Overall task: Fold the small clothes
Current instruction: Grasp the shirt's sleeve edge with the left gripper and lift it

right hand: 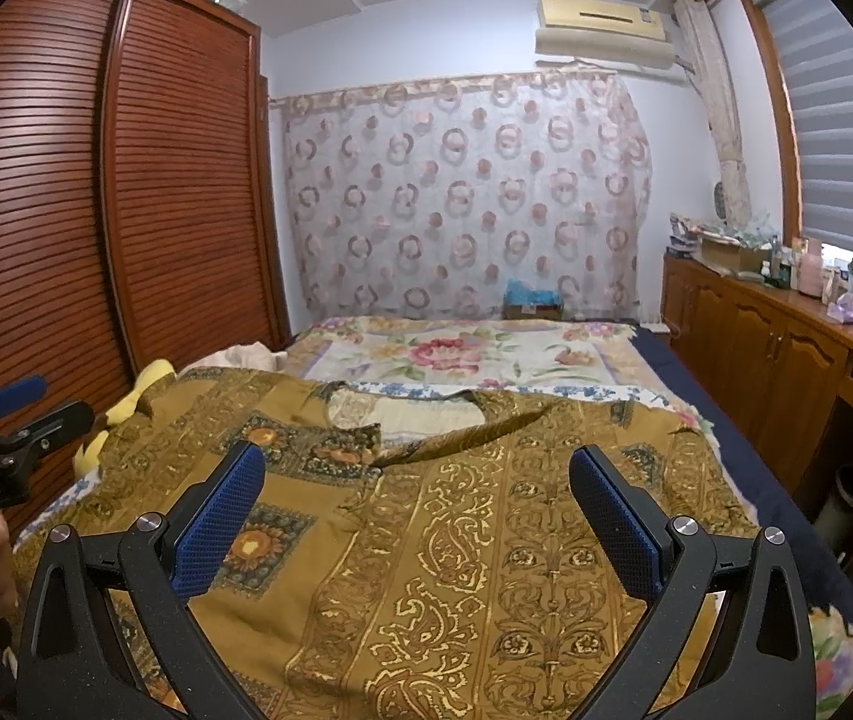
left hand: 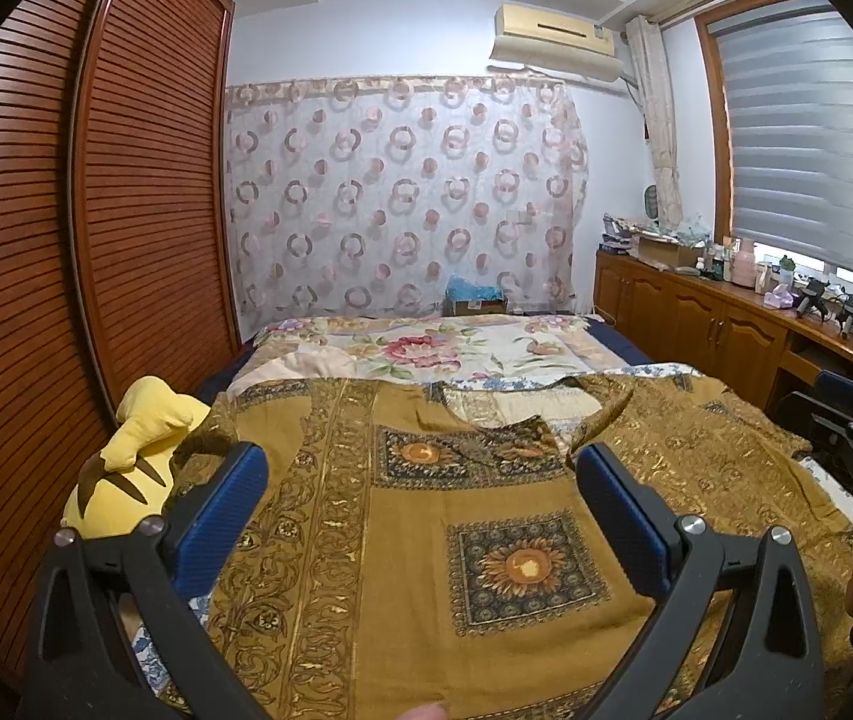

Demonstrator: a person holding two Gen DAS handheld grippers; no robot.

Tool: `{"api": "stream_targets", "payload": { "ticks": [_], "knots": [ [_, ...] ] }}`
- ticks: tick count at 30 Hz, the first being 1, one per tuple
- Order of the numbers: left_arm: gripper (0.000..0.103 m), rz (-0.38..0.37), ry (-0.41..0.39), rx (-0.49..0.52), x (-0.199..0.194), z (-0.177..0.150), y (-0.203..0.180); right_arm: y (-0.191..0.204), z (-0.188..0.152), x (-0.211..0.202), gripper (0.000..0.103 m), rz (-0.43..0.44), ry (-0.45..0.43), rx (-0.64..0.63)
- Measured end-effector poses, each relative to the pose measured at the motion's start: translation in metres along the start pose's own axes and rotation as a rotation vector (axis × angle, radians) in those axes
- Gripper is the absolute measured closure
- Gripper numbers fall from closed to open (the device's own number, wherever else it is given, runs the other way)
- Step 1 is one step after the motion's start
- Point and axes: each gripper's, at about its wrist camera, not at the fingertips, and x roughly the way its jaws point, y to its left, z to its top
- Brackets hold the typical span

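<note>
A mustard-gold patterned garment with sunflower squares and gold scrollwork lies spread flat on the bed, neckline away from me; it also shows in the right wrist view. My left gripper is open and empty, hovering over the garment's left half. My right gripper is open and empty over its right half. The right gripper also shows at the right edge of the left wrist view, and the left gripper at the left edge of the right wrist view.
A yellow plush toy lies at the bed's left edge beside the louvred wooden wardrobe. A floral quilt covers the far bed. A wooden cabinet with clutter runs along the right wall under the window.
</note>
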Motion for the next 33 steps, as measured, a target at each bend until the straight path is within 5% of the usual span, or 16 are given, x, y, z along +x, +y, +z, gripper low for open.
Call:
{"api": "stream_targets", "payload": {
  "ticks": [33],
  "knots": [
    [0.000,0.028,0.249,-0.028,0.061,-0.055,0.143,0.063,-0.026,0.070,0.000,0.163,0.158,-0.178]
  ]
}}
